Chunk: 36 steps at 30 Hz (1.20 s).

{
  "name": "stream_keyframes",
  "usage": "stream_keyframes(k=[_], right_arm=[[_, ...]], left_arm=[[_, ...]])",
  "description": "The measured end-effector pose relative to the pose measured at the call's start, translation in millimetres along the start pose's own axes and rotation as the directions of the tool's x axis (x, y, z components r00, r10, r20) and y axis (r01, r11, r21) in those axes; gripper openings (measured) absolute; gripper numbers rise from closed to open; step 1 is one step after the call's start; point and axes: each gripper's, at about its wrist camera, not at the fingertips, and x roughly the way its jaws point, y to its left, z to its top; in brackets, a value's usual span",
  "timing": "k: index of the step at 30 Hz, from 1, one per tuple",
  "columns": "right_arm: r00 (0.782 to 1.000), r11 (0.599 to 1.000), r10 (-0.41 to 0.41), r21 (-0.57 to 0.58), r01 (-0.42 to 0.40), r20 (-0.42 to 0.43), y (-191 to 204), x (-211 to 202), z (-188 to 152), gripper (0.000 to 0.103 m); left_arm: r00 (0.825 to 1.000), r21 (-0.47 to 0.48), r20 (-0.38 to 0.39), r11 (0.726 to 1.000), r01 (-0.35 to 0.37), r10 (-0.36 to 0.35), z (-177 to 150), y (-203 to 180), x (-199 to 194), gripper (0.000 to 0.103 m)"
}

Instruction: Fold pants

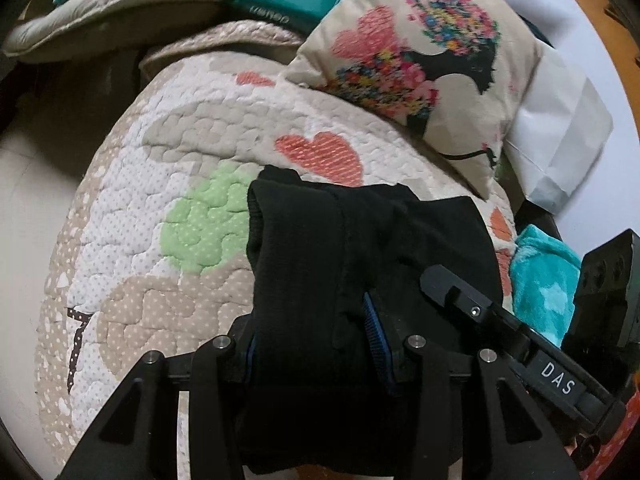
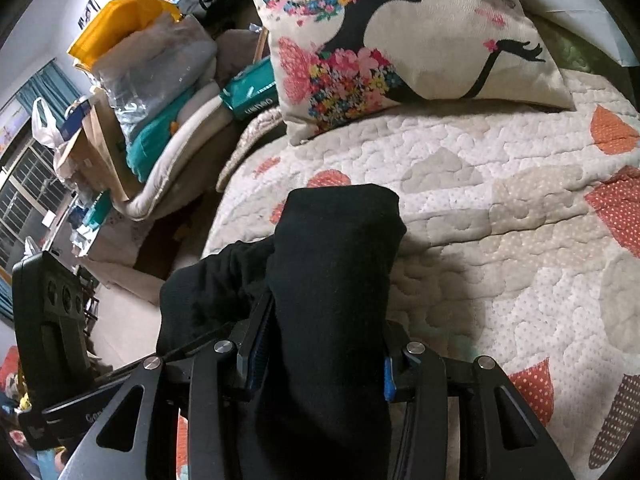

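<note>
The black pants [image 1: 320,264] hang bunched over the quilted bedspread [image 1: 168,184]. My left gripper [image 1: 316,344] is shut on a thick fold of them, the cloth draped over both fingers. In the right wrist view the same black pants [image 2: 336,264] rise in a folded hump above the bedspread [image 2: 480,208]. My right gripper [image 2: 320,360] is shut on that fold, the cloth filling the gap between its blue-padded fingers. The right gripper's body [image 1: 520,328] shows at the lower right of the left wrist view. The left gripper's body [image 2: 52,320] shows at the left of the right wrist view.
A floral cushion [image 2: 400,48] lies at the head of the bed, also in the left wrist view [image 1: 420,52]. Stacked bedding, bags and a teal package [image 2: 252,92] crowd the bed's left side. A teal towel [image 1: 544,276] lies at the right.
</note>
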Motion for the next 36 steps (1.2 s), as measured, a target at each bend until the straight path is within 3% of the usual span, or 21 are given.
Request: stream_keyframes(k=[3, 6, 11, 14, 18, 24, 31, 36], right_arm=[[1.000, 1.000, -0.012, 0.010, 0.012, -0.016, -6.0, 6.5, -0.1, 0.048], [1.000, 0.998, -0.012, 0.061, 0.013, -0.016, -16.3, 8.3, -3.2, 0.055], [1.000, 0.993, -0.027, 0.118, 0.027, -0.003, -27.1, 4.4, -7.2, 0.064], [0.999, 0.993, -0.038, 0.112, 0.036, 0.012, -24.8, -2.5, -3.6, 0.065], [0.998, 0.995, -0.051, 0.091, 0.048, 0.030, -20.8, -6.3, 8.4, 0.068], [0.992, 0.989, -0.128, 0.070, 0.127, 0.006, -30.1, 12.6, 27.2, 0.069], [0.992, 0.975, -0.127, 0.181, 0.128, -0.017, -62.2, 29.3, 33.0, 0.079], [0.994, 0.970, -0.111, 0.218, 0.107, 0.008, -69.6, 13.9, 32.9, 0.079]], left_arm=[[1.000, -0.027, -0.017, 1.000, -0.001, 0.000, 1.5, 5.8, 5.3, 0.049], [0.999, -0.071, -0.046, 0.997, 0.018, -0.022, 1.8, 13.6, 9.9, 0.055], [0.988, -0.220, -0.083, 0.970, 0.108, -0.129, 2.3, 38.4, 12.7, 0.060], [0.984, -0.265, -0.056, 0.953, 0.147, -0.167, 6.7, 46.5, 5.4, 0.060], [0.991, -0.254, 0.009, 0.958, 0.131, -0.133, 23.0, 51.4, -4.6, 0.060], [1.000, -0.251, 0.001, 0.968, 0.019, -0.019, 31.0, 59.1, 8.7, 0.066], [0.999, -0.279, -0.006, 0.960, 0.033, -0.036, 34.5, 65.7, 14.6, 0.070], [0.994, -0.371, 0.007, 0.922, 0.106, -0.111, 32.3, 83.0, 11.4, 0.070]])
